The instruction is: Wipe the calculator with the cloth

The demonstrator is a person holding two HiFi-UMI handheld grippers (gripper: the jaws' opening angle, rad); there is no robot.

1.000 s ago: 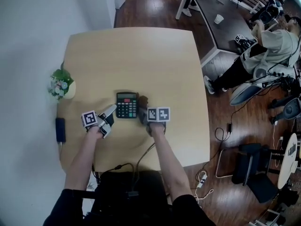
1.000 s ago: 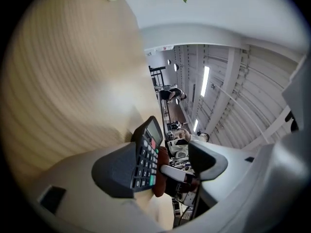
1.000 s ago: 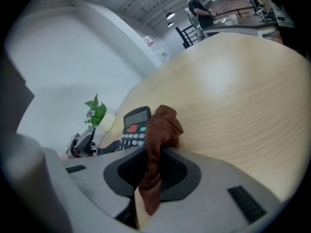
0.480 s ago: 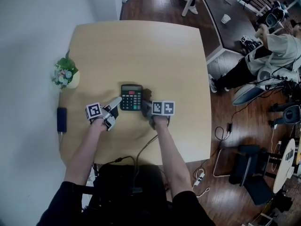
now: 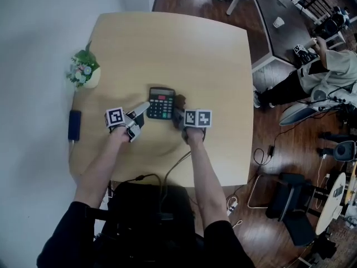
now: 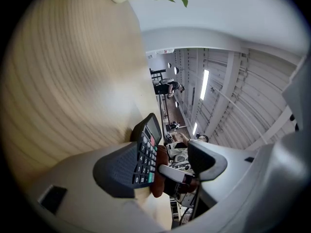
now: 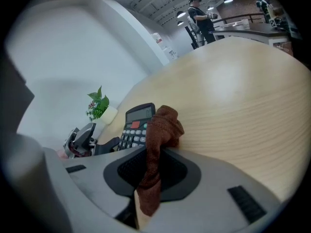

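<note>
A: L gripper (image 5: 139,116)?
B: Jaws wide apart, clamping nothing. The calc's (image 5: 162,103) near-left corner sits by one pad; can't tell if they touch.
A: R gripper (image 7: 153,165)?
B: Jaws closed on the cloth (image 7: 163,125). It's brown and pinched along its length. A bunch sticks out past the tips, the rest runs back betw. the jaws.
A: Bunch rel. to calc?
B: Just beside the calc's right edge, up by the display end. Calc lies flat on the table (image 5: 178,49), about mid-table, betw. the two grippers, display end away from the person.
A: Any diff vs 1 s ago?
B: Not much. Grippers, calc & cloth keep the same layout. Only the head cam shifted, so the table shows higher and further right in frame.
A: Further out?
B: Plant (image 5: 85,74) in a pale pot at the table's left edge, and a dark slab (image 5: 74,124) nearer on that edge. Beyond that, a 2nd desk w/ a cup (image 5: 278,22) and a person (image 5: 329,71) at it.
</note>
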